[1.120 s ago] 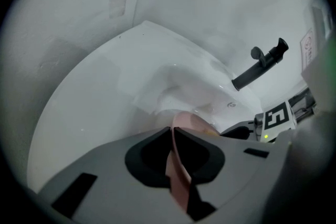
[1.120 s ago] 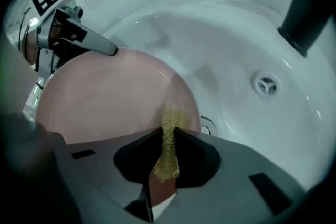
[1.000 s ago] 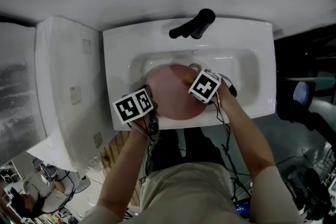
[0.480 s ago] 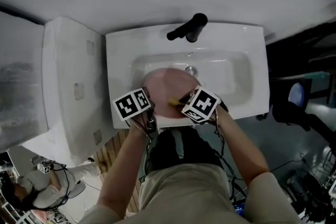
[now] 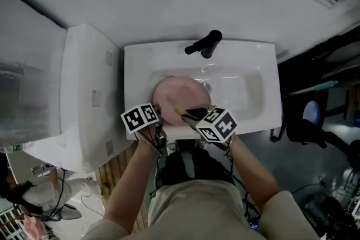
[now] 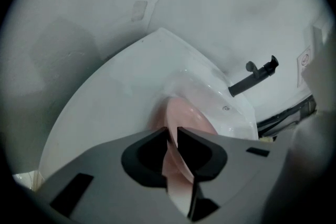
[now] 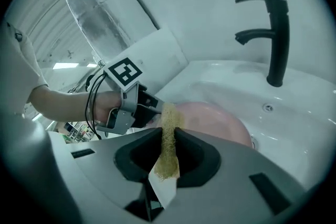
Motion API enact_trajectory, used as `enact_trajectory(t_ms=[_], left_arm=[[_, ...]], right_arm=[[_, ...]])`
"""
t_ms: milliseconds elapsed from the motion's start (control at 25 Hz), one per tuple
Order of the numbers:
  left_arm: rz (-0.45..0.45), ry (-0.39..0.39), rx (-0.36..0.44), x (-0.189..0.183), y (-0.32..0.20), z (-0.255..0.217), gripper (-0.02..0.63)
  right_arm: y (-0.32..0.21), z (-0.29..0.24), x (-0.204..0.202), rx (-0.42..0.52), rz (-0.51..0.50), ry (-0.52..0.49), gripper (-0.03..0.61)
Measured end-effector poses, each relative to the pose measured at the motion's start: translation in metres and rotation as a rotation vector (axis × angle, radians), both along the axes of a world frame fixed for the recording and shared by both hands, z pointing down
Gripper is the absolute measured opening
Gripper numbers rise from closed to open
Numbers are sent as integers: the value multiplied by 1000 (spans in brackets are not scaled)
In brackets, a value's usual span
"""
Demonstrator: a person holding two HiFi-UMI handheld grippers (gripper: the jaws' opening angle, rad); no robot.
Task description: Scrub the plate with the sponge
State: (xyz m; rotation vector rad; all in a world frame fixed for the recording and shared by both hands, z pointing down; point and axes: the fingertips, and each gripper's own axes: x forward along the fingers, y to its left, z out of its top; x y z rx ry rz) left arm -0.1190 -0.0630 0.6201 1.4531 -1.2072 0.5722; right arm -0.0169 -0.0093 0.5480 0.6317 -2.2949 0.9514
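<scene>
1. Two changes at once. The right gripper [image 5: 190,115] has lifted up and back off the plate [image 5: 181,93], moving from beside the drain [image 7: 268,108] to the near rim of the sink [image 5: 135,70]. The sponge [image 7: 167,152] is pinched tight between its jaws.
2. The left gripper [image 6: 172,135] has just been opening its jaws. The plate's near-left rim sits in the narrow gap and no longer looks clamped.
3. My read: this scrubbing pass is finished or paused, with the sponge off the dish and the hold loosening.
4. The plate lies in the left part of the basin, left of the drain. The sponge hangs over its near edge, seemingly clear of it.
</scene>
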Motion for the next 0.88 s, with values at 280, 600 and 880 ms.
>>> enact_trajectory(t_ms=[280,600,880], left_arm=[[79,27,140,0,-10,-64,21],[241,-26,450,9,-32,-182,8],[287,-90,801,0,-36,-285,6]], right_arm=[[-11,-63,26,109,160,-47,75],[-24,-161,35,313,340,-139,75],[-18,-255,36,490,394,-227,75]])
